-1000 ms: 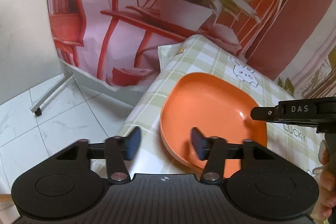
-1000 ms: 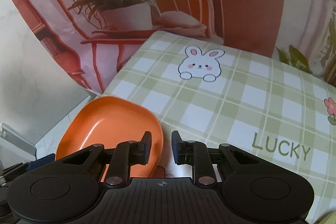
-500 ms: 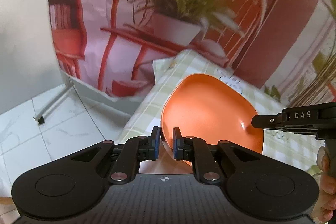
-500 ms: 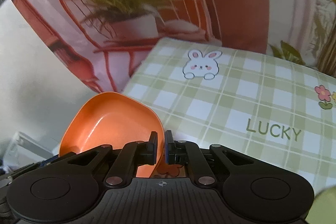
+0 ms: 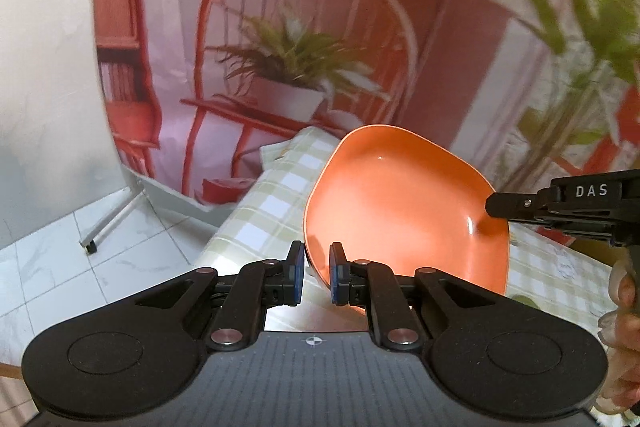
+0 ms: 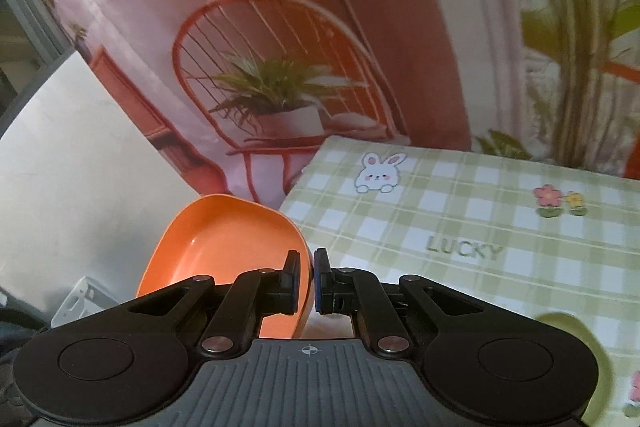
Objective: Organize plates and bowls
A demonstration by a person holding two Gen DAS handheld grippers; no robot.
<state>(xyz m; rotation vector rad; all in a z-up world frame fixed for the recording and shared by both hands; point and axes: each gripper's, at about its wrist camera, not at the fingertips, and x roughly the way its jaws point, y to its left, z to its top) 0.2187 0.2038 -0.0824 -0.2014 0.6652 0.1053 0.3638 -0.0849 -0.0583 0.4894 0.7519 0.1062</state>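
An orange plate [image 5: 400, 203] with rounded corners is lifted off the table and tilted. My left gripper [image 5: 317, 277] is shut on its near left rim. My right gripper [image 6: 306, 281] is shut on the opposite rim of the same plate [image 6: 224, 247]. In the left wrist view the right gripper's black finger [image 5: 520, 205] reaches the plate's right edge. The plate hangs over the table's left edge between the two grippers.
The table carries a green checked cloth [image 6: 460, 227] with a bunny, flowers and the word LUCKY. A pale green dish [image 6: 568, 339] lies at the near right. A printed backdrop [image 5: 288, 67] of a chair and plant hangs behind. White tiled floor [image 5: 80, 259] lies left.
Both grippers have closed on the orange plate's rims. The plate has been lifted off the cloth and tilted, and both cameras have risen.
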